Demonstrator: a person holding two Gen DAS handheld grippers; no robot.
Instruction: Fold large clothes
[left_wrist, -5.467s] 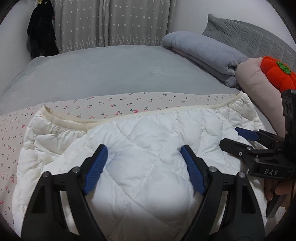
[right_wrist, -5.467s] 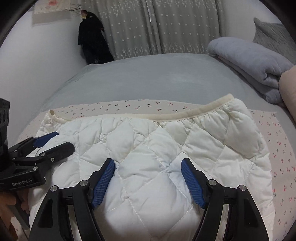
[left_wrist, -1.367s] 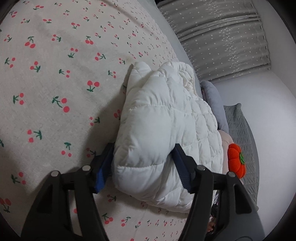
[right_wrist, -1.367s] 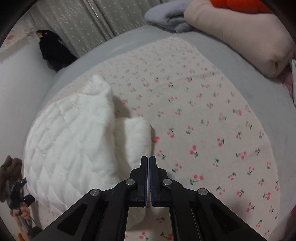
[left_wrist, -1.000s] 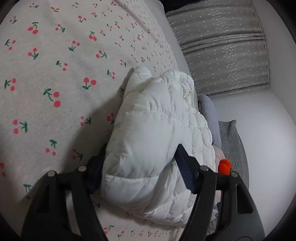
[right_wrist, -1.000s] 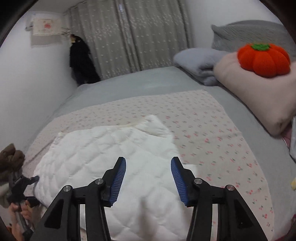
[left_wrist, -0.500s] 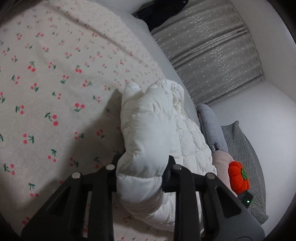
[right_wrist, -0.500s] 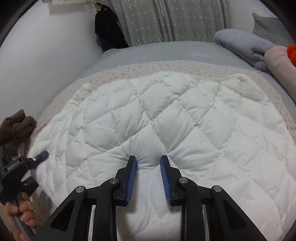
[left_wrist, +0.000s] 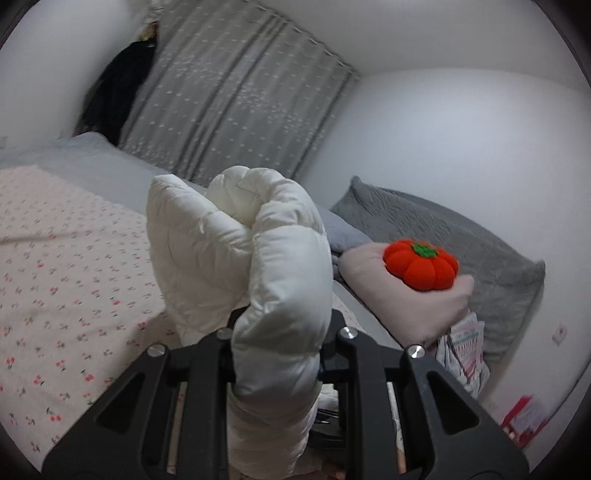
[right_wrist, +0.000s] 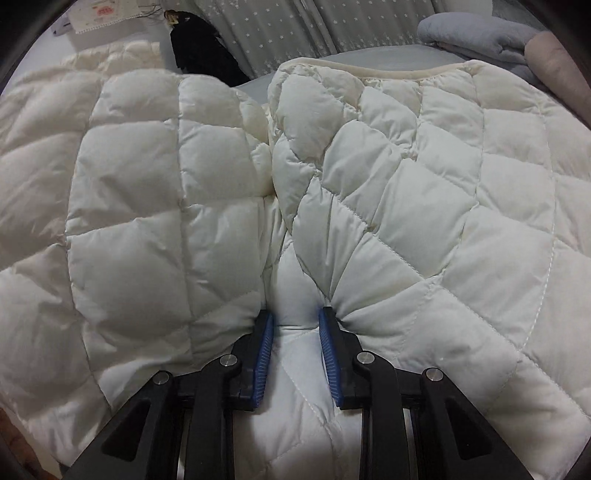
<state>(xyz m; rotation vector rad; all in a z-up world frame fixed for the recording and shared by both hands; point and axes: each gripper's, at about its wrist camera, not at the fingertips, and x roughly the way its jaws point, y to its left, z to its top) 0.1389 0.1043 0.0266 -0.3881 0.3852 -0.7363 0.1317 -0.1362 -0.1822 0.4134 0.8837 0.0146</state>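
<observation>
The garment is a white quilted puffer jacket (left_wrist: 236, 240). In the left wrist view my left gripper (left_wrist: 282, 325) is shut on a thick bunch of it and holds it raised above the bed; the padding hides the pads. In the right wrist view the jacket (right_wrist: 424, 206) fills the frame, bulging into two lobes with a cream trim edge at the top. My right gripper (right_wrist: 295, 325) has its blue pads (right_wrist: 264, 347) pressed into a fold of the jacket, pinching the fabric between them.
A cherry-print sheet (left_wrist: 66, 280) covers the grey bed. At the head end lie a pink pillow (left_wrist: 406, 295) with an orange pumpkin plush (left_wrist: 421, 264), a grey pillow (left_wrist: 480, 251) and a folded grey blanket (right_wrist: 476, 31). Grey curtains (left_wrist: 229, 99) and a black garment (right_wrist: 199, 48) hang behind.
My left gripper has lifted and swung up with the bunched jacket, now facing the pillows. My right gripper has pushed into the jacket, which has bulged up around its pads.
</observation>
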